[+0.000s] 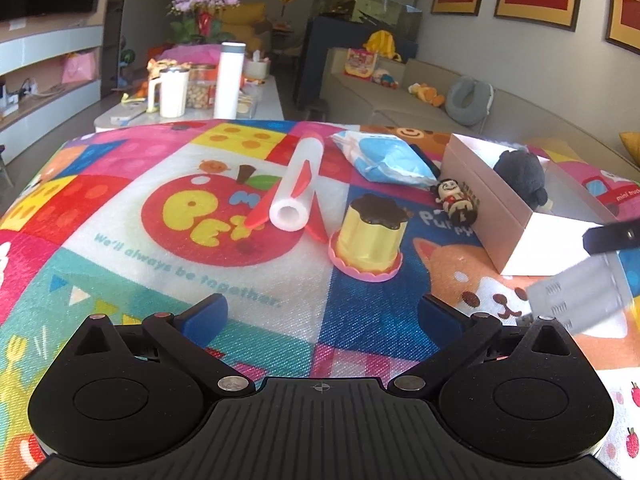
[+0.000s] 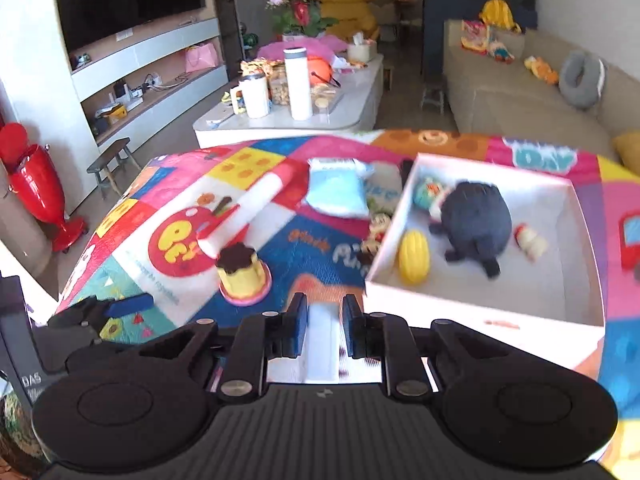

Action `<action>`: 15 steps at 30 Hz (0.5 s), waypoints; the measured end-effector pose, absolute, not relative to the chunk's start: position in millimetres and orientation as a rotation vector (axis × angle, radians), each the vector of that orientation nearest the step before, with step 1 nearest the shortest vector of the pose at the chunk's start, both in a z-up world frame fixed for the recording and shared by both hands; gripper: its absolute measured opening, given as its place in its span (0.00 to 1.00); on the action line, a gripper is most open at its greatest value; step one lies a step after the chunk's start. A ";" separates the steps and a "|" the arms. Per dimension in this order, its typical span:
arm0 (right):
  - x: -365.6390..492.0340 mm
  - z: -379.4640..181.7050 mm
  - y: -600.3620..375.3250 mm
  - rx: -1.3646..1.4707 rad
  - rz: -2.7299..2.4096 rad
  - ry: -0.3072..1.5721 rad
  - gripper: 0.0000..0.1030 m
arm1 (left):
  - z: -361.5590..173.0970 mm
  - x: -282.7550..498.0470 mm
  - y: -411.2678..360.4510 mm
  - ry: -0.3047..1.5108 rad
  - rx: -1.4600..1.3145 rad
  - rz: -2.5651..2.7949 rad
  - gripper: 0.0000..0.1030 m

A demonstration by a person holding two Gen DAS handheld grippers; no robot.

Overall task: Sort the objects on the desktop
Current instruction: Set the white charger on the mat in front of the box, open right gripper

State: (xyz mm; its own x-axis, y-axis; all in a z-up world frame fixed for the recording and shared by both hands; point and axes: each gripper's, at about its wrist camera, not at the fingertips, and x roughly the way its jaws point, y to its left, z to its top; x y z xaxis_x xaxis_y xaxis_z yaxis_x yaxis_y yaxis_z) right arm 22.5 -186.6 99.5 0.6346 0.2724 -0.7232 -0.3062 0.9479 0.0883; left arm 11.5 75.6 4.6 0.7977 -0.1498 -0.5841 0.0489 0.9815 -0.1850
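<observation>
My left gripper (image 1: 322,312) is open and empty, low over the colourful mat. Ahead of it stand a yellow pudding toy (image 1: 370,236) on a pink base, a white foam tube (image 1: 296,184) with red strips, a blue tissue pack (image 1: 384,158) and a small figurine (image 1: 458,202). My right gripper (image 2: 323,320) is shut on a white pack of batteries (image 2: 322,340), also seen blurred in the left wrist view (image 1: 580,300). It hovers near the front left corner of the white box (image 2: 480,308), which holds a dark plush (image 2: 478,222), a yellow toy (image 2: 414,256) and small figures.
A white coffee table (image 2: 288,120) with a mug, jar and tall white bottle stands beyond the mat. A beige sofa (image 2: 520,100) runs along the right. A red vase (image 2: 36,184) and a small stool stand on the floor at the left.
</observation>
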 end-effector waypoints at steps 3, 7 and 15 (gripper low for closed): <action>7.8 81.7 -212.0 -0.049 0.195 0.790 0.43 | 4.6 11.5 73.1 0.642 -0.148 -0.092 1.00; -12.4 65.4 -235.8 -0.072 0.120 0.735 0.74 | 6.0 10.7 65.9 0.644 -0.097 -0.066 1.00; -28.2 40.6 -261.6 -0.170 -0.042 0.616 0.72 | 8.9 5.3 49.6 0.664 -0.015 -0.042 1.00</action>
